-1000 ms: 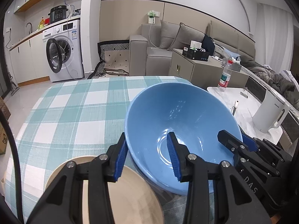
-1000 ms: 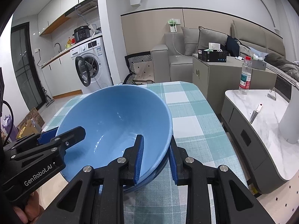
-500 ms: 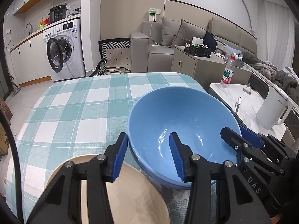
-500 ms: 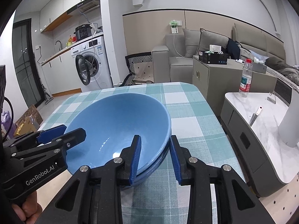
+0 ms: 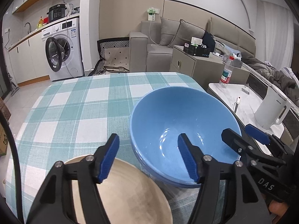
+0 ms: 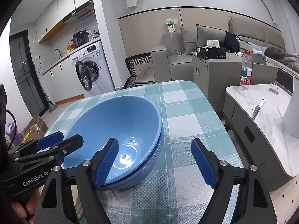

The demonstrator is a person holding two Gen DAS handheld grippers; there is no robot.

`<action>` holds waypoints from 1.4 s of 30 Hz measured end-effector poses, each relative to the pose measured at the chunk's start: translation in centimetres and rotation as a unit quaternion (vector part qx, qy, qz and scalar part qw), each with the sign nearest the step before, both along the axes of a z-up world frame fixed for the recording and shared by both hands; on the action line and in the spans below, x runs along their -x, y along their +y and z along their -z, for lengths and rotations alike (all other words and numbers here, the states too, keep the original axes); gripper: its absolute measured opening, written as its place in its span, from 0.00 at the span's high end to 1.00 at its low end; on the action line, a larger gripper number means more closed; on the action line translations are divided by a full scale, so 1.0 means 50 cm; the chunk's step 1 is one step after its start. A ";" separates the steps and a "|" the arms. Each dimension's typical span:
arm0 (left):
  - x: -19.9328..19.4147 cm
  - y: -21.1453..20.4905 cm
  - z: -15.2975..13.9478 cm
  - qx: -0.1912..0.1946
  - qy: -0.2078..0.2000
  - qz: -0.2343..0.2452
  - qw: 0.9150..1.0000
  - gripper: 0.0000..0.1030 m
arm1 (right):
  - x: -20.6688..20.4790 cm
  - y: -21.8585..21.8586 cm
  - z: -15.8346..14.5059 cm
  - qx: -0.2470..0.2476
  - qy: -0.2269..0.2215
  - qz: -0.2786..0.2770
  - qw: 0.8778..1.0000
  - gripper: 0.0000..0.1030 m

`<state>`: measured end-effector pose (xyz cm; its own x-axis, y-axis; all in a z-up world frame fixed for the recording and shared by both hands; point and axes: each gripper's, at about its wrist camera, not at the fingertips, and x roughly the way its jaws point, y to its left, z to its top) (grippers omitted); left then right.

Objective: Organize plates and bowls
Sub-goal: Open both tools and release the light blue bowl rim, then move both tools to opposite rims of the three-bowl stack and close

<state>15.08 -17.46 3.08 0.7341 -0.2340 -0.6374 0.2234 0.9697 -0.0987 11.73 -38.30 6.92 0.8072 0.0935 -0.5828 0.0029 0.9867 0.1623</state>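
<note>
A blue bowl [image 5: 183, 119] [image 6: 119, 123] sits level, nested in another blue bowl, on the checked tablecloth. My left gripper [image 5: 149, 158] [image 6: 63, 139] straddles its near left rim. Its jaws are opening, one finger is inside the bowl and one outside, and neither pad presses on the rim. My right gripper [image 6: 155, 161] [image 5: 243, 133] straddles the right rim the same way, jaws opening wide and pads clear of the rim. A beige plate [image 5: 127, 192] lies on the cloth just under my left gripper, beside the bowls.
The table [image 5: 74, 112] has a teal and white checked cloth, and its right edge [image 6: 220, 123] is close to the bowls. Right of it stands a marble side table [image 6: 261, 112] with a water bottle [image 6: 245, 72], a knife and a white kettle [image 5: 271, 112].
The top blue bowl was tilted up with both grippers shut on its rim. It has come down level into the bowl beneath, and both grippers have opened off the rim.
</note>
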 end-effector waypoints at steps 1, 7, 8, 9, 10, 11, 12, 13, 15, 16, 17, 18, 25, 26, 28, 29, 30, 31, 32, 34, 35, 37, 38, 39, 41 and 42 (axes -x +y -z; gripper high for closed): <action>0.000 0.002 0.000 0.001 0.003 -0.003 1.000 0.23 | -0.001 -0.002 0.000 -0.003 0.001 -0.001 1.000 0.20; -0.005 0.017 -0.001 0.014 0.009 -0.006 1.000 0.05 | -0.004 -0.017 0.004 -0.024 0.004 0.001 1.000 0.08; -0.007 0.021 0.000 0.018 0.012 -0.006 1.000 0.01 | -0.004 -0.018 0.004 -0.029 0.005 0.000 1.000 0.06; -0.009 0.025 0.001 0.024 0.016 -0.006 1.000 0.00 | -0.004 -0.021 0.005 -0.036 0.006 -0.001 0.999 0.03; -0.011 0.029 0.002 0.034 0.020 -0.002 0.999 0.00 | -0.005 -0.025 0.006 -0.044 0.007 -0.003 0.999 0.02; -0.014 0.032 0.003 0.040 0.024 0.001 0.999 0.00 | -0.006 -0.026 0.008 -0.050 0.009 -0.007 0.999 0.01; -0.017 0.035 0.006 0.047 0.031 0.005 0.998 0.00 | -0.008 -0.025 0.010 -0.053 0.012 -0.010 0.998 0.01; -0.020 0.036 0.009 0.051 0.036 0.005 0.998 0.00 | -0.010 -0.024 0.013 -0.054 0.017 -0.012 0.998 0.01; -0.025 0.038 0.015 0.056 0.045 0.004 0.997 0.00 | -0.013 -0.022 0.017 -0.053 0.022 -0.013 0.998 0.01; -0.027 0.037 0.018 0.056 0.048 0.004 0.997 0.00 | -0.014 -0.022 0.019 -0.054 0.024 -0.014 0.998 0.01; -0.028 0.037 0.021 0.055 0.051 0.004 0.997 0.00 | -0.016 -0.021 0.022 -0.055 0.026 -0.015 0.998 0.01; -0.030 0.037 0.025 0.055 0.055 0.004 0.997 0.00 | -0.017 -0.020 0.024 -0.055 0.029 -0.016 0.998 0.01; -0.040 0.046 0.034 0.045 0.061 -0.004 0.997 0.00 | -0.022 -0.026 0.039 -0.072 0.047 -0.020 0.996 0.01; -0.042 0.049 0.034 0.045 0.061 -0.008 0.997 0.00 | -0.022 -0.029 0.041 -0.076 0.049 -0.020 0.996 0.01; -0.047 0.056 0.038 0.047 0.063 -0.015 0.997 0.00 | -0.023 -0.033 0.044 -0.086 0.051 -0.023 0.995 0.01; -0.050 0.059 0.040 0.048 0.065 -0.017 0.997 0.00 | -0.023 -0.035 0.045 -0.090 0.052 -0.025 0.994 0.01; -0.053 0.062 0.043 0.047 0.067 -0.023 0.996 0.00 | -0.024 -0.036 0.047 -0.094 0.052 -0.026 0.994 0.01; -0.054 0.064 0.044 0.046 0.068 -0.026 0.996 0.00 | -0.025 -0.038 0.048 -0.098 0.053 -0.025 0.993 0.01; -0.056 0.066 0.047 0.045 0.070 -0.029 0.996 0.00 | -0.025 -0.039 0.050 -0.103 0.054 -0.026 0.993 0.01; -0.060 0.069 0.051 0.046 0.073 -0.032 0.996 0.00 | -0.026 -0.041 0.052 -0.108 0.053 -0.026 0.992 0.02; -0.061 0.071 0.053 0.047 0.075 -0.033 0.996 0.00 | -0.027 -0.042 0.053 -0.111 0.052 -0.028 0.992 0.05; -0.064 0.074 0.057 0.052 0.079 -0.032 0.995 0.01 | -0.027 -0.043 0.053 -0.119 0.048 -0.035 0.991 0.13; -0.065 0.075 0.058 0.054 0.081 -0.031 0.995 0.02 | -0.026 -0.042 0.052 -0.124 0.047 -0.038 0.990 0.18; -0.065 0.076 0.059 0.056 0.081 -0.031 0.995 0.03 | -0.026 -0.041 0.051 -0.129 0.047 -0.042 0.990 0.22; -0.062 0.074 0.058 0.061 0.079 -0.025 0.995 0.08 | -0.025 -0.039 0.049 -0.138 0.045 -0.054 0.988 0.30; -0.062 0.071 0.058 0.063 0.080 -0.018 0.995 0.11 | -0.024 -0.038 0.047 -0.139 0.044 -0.058 0.988 0.33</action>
<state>18.17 -13.90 0.18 0.6358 -0.2937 -0.7138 0.1599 0.9548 -0.2504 12.94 -40.19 4.56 0.7294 0.3476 -0.5892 -0.0806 0.8990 0.4306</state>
